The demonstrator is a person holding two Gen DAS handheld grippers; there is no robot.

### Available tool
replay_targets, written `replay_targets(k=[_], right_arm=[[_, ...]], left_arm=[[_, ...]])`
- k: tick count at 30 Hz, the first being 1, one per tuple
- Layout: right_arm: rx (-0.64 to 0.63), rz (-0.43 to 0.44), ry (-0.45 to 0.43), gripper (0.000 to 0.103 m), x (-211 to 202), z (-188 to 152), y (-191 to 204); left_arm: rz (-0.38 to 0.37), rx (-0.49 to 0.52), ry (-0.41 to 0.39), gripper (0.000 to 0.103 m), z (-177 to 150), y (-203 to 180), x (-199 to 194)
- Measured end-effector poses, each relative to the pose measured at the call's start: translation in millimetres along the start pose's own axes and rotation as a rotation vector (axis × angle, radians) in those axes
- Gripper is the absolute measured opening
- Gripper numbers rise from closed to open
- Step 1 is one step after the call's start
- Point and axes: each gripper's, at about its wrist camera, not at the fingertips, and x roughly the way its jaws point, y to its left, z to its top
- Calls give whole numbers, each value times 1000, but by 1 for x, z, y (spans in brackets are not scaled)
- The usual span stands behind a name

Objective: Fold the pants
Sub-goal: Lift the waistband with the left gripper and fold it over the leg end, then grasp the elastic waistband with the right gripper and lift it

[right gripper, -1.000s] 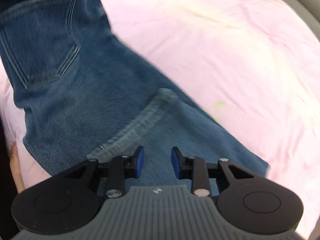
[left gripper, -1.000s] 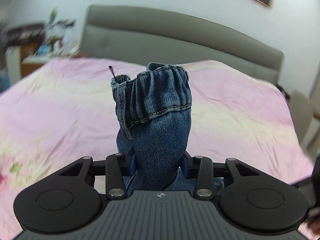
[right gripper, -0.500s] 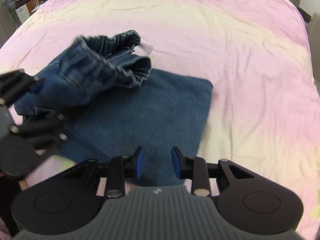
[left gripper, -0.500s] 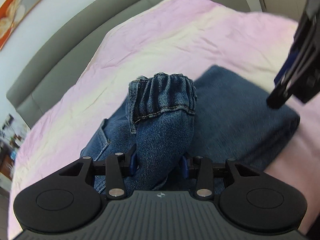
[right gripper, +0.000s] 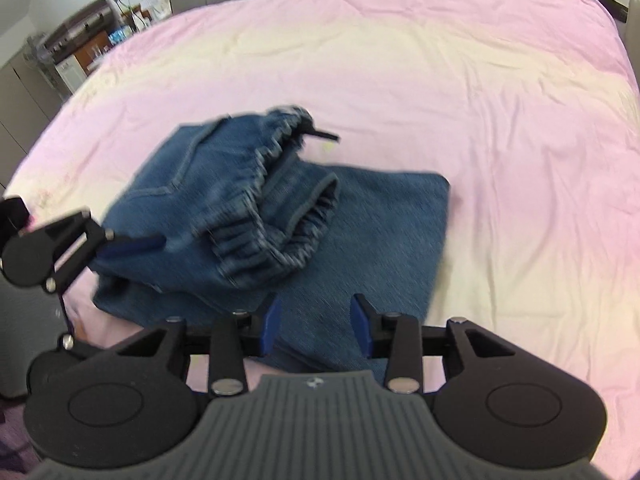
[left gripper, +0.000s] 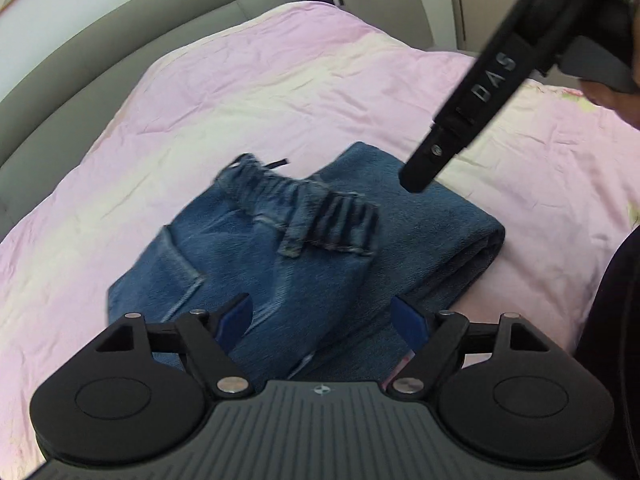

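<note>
Blue denim pants [left gripper: 304, 256] lie folded on the pink bed sheet [left gripper: 280, 80]. The gathered waistband [left gripper: 316, 216] rests loosely on top of the folded legs. My left gripper [left gripper: 324, 320] is open just above the near edge of the pants, holding nothing. In the right wrist view the pants [right gripper: 280, 216] lie ahead, with the waistband [right gripper: 276, 200] bunched on top. My right gripper [right gripper: 316, 324] is open and empty above the near edge of the folded legs. The left gripper [right gripper: 80, 240] shows at the left of that view, beside the pants.
A grey padded headboard [left gripper: 120, 40] runs behind the bed. A grey chair [left gripper: 380, 0] stands at the far side. Shelves and a cabinet with clutter [right gripper: 88, 40] stand beyond the bed's far left corner. The right gripper's body [left gripper: 500, 72] reaches in from the upper right.
My left gripper has opened and let go of the waistband, which has dropped onto the folded legs. Both grippers have drawn back a little from the pants.
</note>
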Motion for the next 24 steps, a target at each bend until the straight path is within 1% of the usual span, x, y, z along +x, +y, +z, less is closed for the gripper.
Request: replay_targets(k=[1,2,3,4,6,8,9,10,13,16,18,19,20,21,23,24], right_arm=[[9,12,-7,42,2,6,3],[13,14,-13,50,6,13,7],[15,11,-22,55,11,20,11],[19,10,-28,55,16,27,14],[56,43,-29,55,29,42,17],[106,78,-20,55,41,54,20],[134,83,-9,55,50,59,21],[157,84,6,54,59,64,20],[221,77,53,49,86,72,14],[319,115,79,49,105,73,4],[368,124,93,48,116,71,-1],[388,125,97,46,119,69,-2],[391,117,98,37,119,69,-1],[378,110,90,21,116,68,2],[331,115,52,16,97,72,15],[301,110,28,13,84,74,23]], left_arm=[[9,-6,17,92,-2,11,-4],[21,-16,34,92,-4,19,-6],[39,-27,60,92,-6,27,-7],[56,-35,90,92,-11,36,-9],[84,-55,147,92,-23,51,-10],[105,-105,197,92,-40,69,-10],[108,-151,218,92,-48,79,-7],[99,-194,231,92,-55,86,-5],[38,-344,259,92,-74,109,6],[9,-477,292,92,-92,125,19],[-12,-557,309,90,-105,134,26],[-24,-583,317,88,-110,137,30],[-28,-603,324,86,-115,139,33],[-33,-623,321,86,-119,141,35],[-57,-674,318,83,-124,149,36],[-53,-684,316,82,-124,151,37]])
